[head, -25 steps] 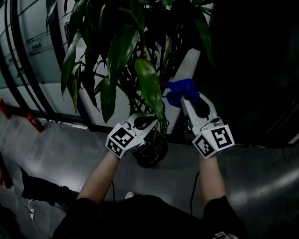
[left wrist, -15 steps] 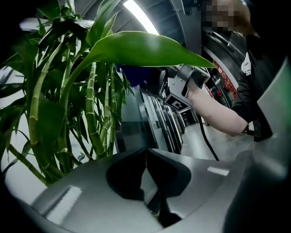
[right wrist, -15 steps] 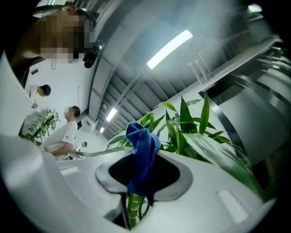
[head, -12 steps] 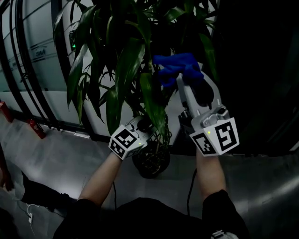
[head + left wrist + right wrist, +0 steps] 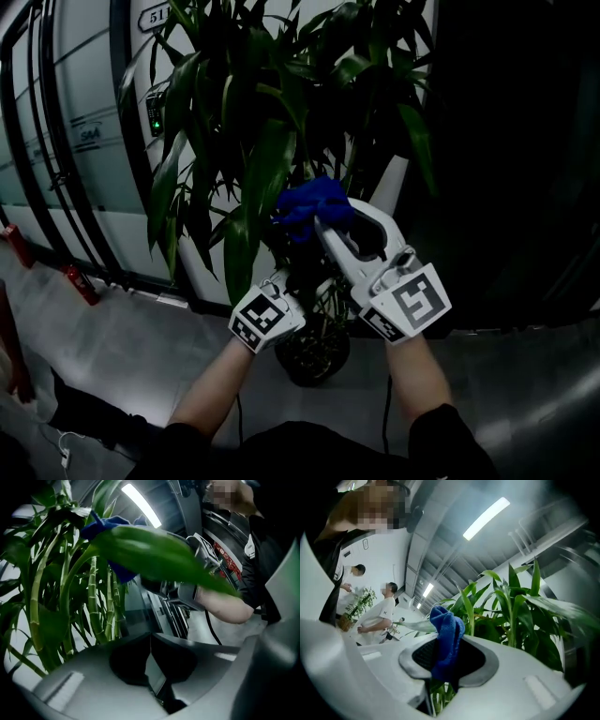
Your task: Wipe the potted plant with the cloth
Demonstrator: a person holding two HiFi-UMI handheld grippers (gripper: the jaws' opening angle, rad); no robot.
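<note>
The potted plant (image 5: 281, 141) has long green leaves and bamboo-like stems; its dark pot (image 5: 314, 352) stands on the floor. A blue cloth (image 5: 307, 202) is pressed in among the leaves, with my right gripper (image 5: 325, 223) shut on it. In the right gripper view the cloth (image 5: 445, 634) sticks up from between the jaws. My left gripper (image 5: 150, 639) is lower, under a broad leaf (image 5: 154, 557), and its jaws stand together. Its marker cube (image 5: 265, 319) shows below the foliage. A thin pale strip shows in the left gripper's seam; I cannot tell what it is.
White wall panels with black rails (image 5: 56, 159) run along the left, with red objects (image 5: 80, 281) at their foot. A dark panel (image 5: 516, 141) fills the right. People (image 5: 382, 613) and another plant (image 5: 358, 603) are in the background.
The right gripper has carried the blue cloth left, deeper into the leaves. The left gripper has sunk lower under the foliage. The head view has tilted up along the plant.
</note>
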